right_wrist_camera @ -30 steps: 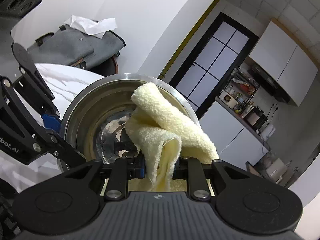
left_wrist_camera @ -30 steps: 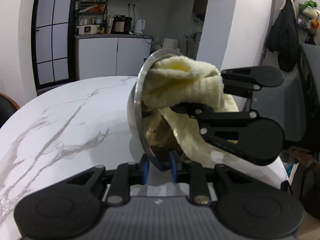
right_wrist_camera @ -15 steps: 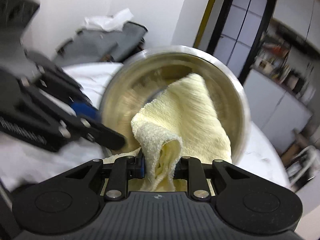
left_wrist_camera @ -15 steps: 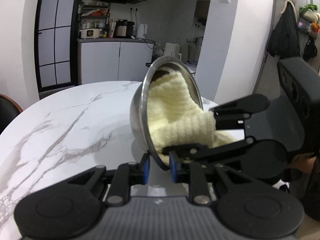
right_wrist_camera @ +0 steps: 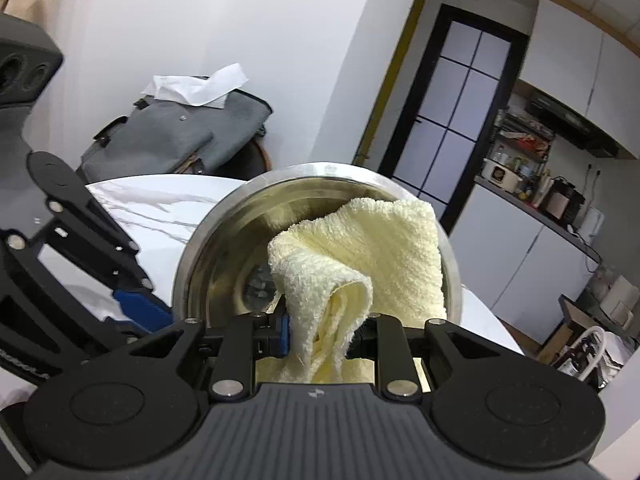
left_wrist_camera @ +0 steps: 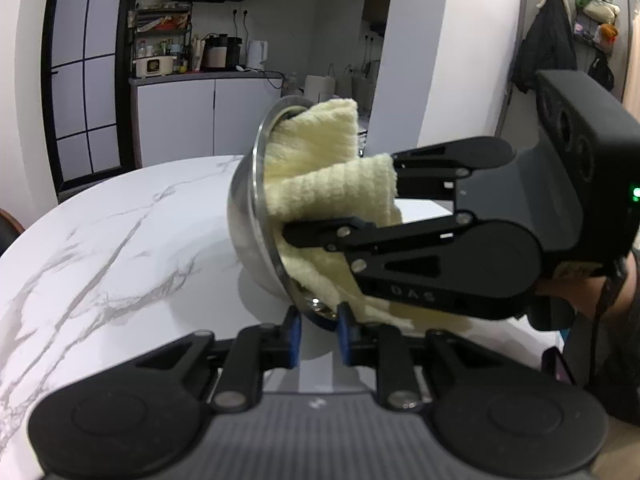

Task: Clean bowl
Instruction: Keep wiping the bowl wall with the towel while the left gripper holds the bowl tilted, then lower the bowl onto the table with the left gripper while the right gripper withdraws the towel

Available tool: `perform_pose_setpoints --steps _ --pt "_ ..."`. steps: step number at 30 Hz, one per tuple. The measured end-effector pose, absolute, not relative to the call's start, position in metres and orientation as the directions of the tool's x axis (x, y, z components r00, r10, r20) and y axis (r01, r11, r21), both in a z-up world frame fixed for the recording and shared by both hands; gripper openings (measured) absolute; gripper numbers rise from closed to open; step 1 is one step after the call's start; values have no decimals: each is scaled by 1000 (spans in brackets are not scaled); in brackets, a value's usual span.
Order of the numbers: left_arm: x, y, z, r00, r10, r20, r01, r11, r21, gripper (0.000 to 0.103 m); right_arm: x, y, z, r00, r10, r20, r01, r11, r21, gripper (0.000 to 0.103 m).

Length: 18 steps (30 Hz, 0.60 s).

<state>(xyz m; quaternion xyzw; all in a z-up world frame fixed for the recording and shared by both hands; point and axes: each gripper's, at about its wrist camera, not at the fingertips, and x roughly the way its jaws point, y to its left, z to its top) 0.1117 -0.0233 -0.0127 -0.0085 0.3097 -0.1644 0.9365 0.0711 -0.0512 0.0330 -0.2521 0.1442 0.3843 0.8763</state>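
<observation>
Left tool (left_wrist_camera: 318, 338) clamps tilted shiny steel bowl (left_wrist_camera: 250, 216) rim, closing slightly; right tool (right_wrist_camera: 326, 334) grips yellow cloth (right_wrist_camera: 372, 248) inside.

White marble table (left_wrist_camera: 100, 240) lying underneath; white cabinets (left_wrist_camera: 208, 116) and black-framed glass door (right_wrist_camera: 452, 108) standing ahead; grey bag (right_wrist_camera: 176, 136) sitting left.

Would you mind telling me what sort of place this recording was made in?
Most likely a home, in a dining area open to a small kitchen: a marble-look table, a kitchen counter crowded with small appliances, and a dark coat hanging on the wall.
</observation>
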Motion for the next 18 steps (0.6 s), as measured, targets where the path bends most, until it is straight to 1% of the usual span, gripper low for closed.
perform_pose_setpoints --steps 3,6,11,15,18 --pt "112 -18 -12 757 -321 -568 294 945 -143 14 79 -52 28 652 578 -491 -750 585 -309 24" --pt "112 -12 -11 762 -333 -555 286 943 -172 11 80 -53 23 643 571 -510 -757 578 -306 24" --pt "112 2 -11 771 -370 -519 264 927 -268 9 73 -58 30 661 579 -478 -744 588 -317 24" --pt "113 9 -13 775 -368 -514 247 925 -290 8 69 -61 36 672 588 -450 -736 597 -319 24" --pt "109 9 -13 778 -359 -516 242 929 -282 8 69 -61 37 662 595 -456 -745 590 -312 24"
